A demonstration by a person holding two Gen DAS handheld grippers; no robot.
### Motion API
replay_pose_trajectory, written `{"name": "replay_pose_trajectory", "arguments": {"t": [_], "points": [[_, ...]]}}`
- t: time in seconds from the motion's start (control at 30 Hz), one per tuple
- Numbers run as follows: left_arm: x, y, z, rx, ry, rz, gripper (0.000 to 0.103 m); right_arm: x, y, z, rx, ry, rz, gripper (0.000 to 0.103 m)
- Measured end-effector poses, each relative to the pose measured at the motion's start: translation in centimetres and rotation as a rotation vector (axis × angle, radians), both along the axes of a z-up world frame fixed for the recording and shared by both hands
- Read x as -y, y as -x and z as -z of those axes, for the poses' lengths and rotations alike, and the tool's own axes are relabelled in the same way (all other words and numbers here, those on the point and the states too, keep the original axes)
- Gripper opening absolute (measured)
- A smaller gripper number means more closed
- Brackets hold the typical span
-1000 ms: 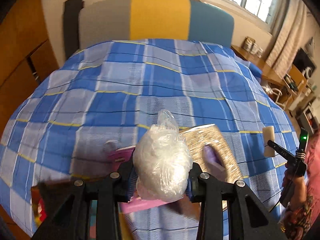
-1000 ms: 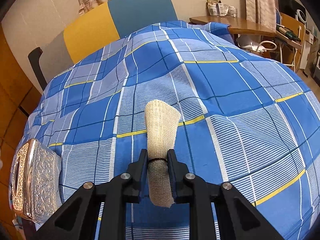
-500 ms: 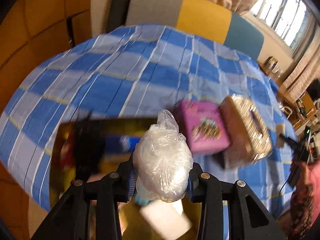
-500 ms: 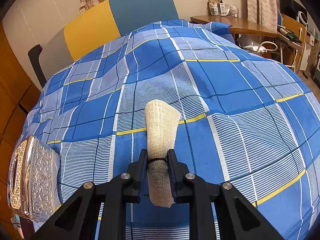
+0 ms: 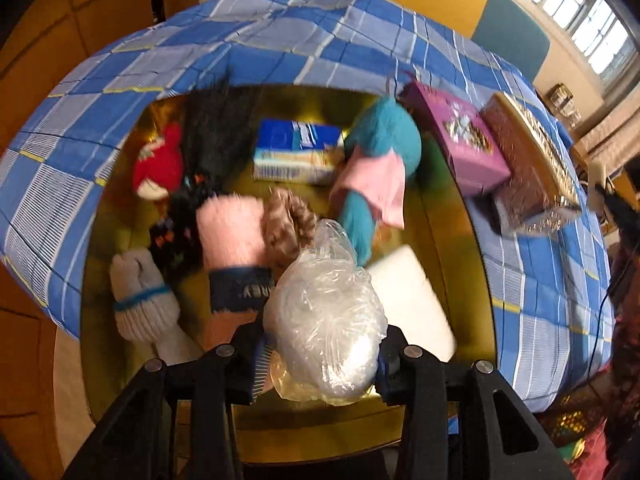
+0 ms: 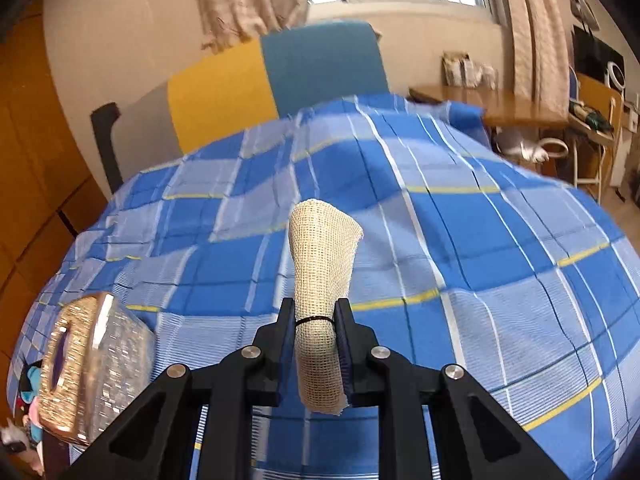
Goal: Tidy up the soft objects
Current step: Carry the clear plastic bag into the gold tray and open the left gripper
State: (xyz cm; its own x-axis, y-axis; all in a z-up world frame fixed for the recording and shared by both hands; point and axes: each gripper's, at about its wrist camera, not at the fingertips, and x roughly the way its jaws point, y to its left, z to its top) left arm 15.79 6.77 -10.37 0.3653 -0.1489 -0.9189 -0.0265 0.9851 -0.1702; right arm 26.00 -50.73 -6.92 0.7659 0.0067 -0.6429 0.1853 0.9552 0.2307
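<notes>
Left gripper (image 5: 322, 354) clamped on a crinkly plastic-bag bundle (image 5: 324, 328), lower centre, over the gold bin (image 5: 460, 216) of soft items; likely light, squashy, slippery. Right gripper (image 6: 316, 344) pinches gauze roll (image 6: 320, 300) mid-length, centre frame.

Each tool (image 5: 320, 364) (image 6: 316, 340) is matte black plastic with silver round screws.

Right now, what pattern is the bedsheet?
Blue-and-white plaid bedsheet with thin yellow lines, clearest in the right wrist view.
</notes>
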Motion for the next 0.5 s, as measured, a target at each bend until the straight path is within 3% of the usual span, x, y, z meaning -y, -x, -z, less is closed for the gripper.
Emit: {"name": "replay_pose_trajectory", "arguments": {"t": [0.37,0.43,0.5], "points": [[0.8,1.1,3.1,-0.047,0.043,0.037,0.046,-7.4,-0.7,-7.3,0.113,0.017,-0.118,0.018],[0.9,1.4,3.4,-0.042,0.034,0.046,0.052,-8.7,-0.8,-8.2,0.125,0.022,-0.141,0.018],[0.8,1.6,3.5,-0.041,0.036,0.057,0.069,-10.5,-0.9,-9.1,0.136,0.033,-0.169,0.018]]}}
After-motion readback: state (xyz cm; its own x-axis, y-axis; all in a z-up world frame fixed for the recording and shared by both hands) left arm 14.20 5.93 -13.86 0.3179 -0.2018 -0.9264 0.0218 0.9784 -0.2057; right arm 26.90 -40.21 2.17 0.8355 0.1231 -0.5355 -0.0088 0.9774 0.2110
